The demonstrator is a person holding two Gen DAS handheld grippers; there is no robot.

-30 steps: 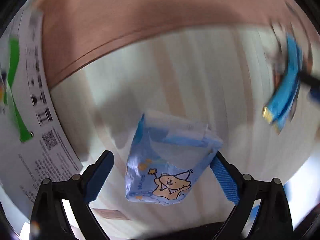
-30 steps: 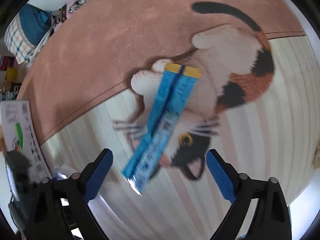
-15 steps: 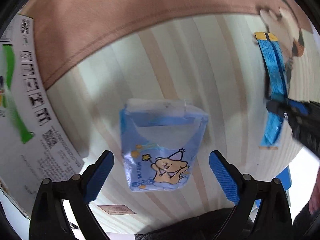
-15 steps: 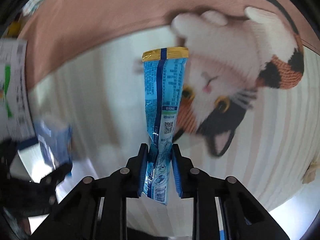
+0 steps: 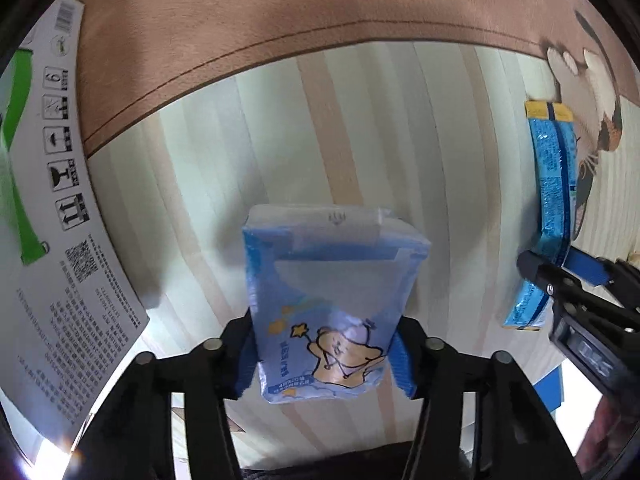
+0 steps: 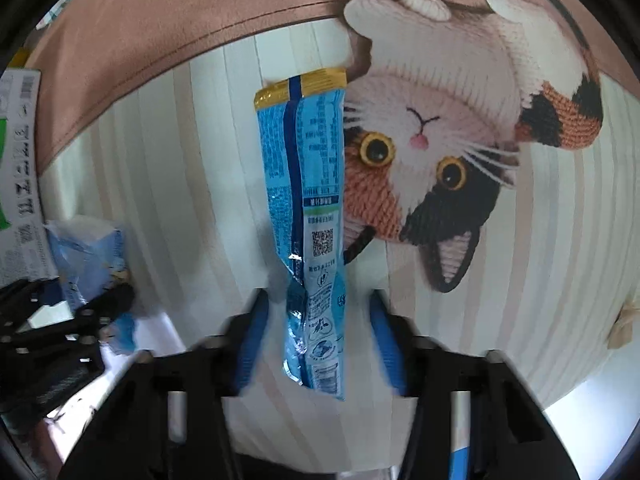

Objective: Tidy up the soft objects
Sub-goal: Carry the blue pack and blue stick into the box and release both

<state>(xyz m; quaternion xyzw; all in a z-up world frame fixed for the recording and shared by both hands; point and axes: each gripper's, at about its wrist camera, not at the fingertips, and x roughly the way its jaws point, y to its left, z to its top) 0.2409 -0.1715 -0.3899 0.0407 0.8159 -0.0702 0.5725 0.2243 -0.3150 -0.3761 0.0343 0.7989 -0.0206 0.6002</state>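
Note:
My left gripper [image 5: 322, 354] is shut on a blue tissue pack [image 5: 328, 292] with a cartoon star figure, its pads pressing both sides. The pack also shows in the right wrist view [image 6: 86, 258] at the left. A long blue snack pouch [image 6: 306, 224] with a yellow end lies between the pads of my right gripper [image 6: 318, 344], whose jaws stand apart from it and blurred. The pouch also shows in the left wrist view [image 5: 550, 184], with my right gripper [image 5: 572, 276] at its near end.
Everything lies on a striped cream rug with a brown border [image 5: 280, 12] and a calico cat picture [image 6: 452, 152]. A white printed carton [image 5: 48, 200] lies flat at the left. White floor [image 6: 592, 412] shows at the near right.
My left gripper has closed on the tissue pack. My right gripper, shut on the pouch half a second ago, has opened, and the pouch now sits loose between its pads.

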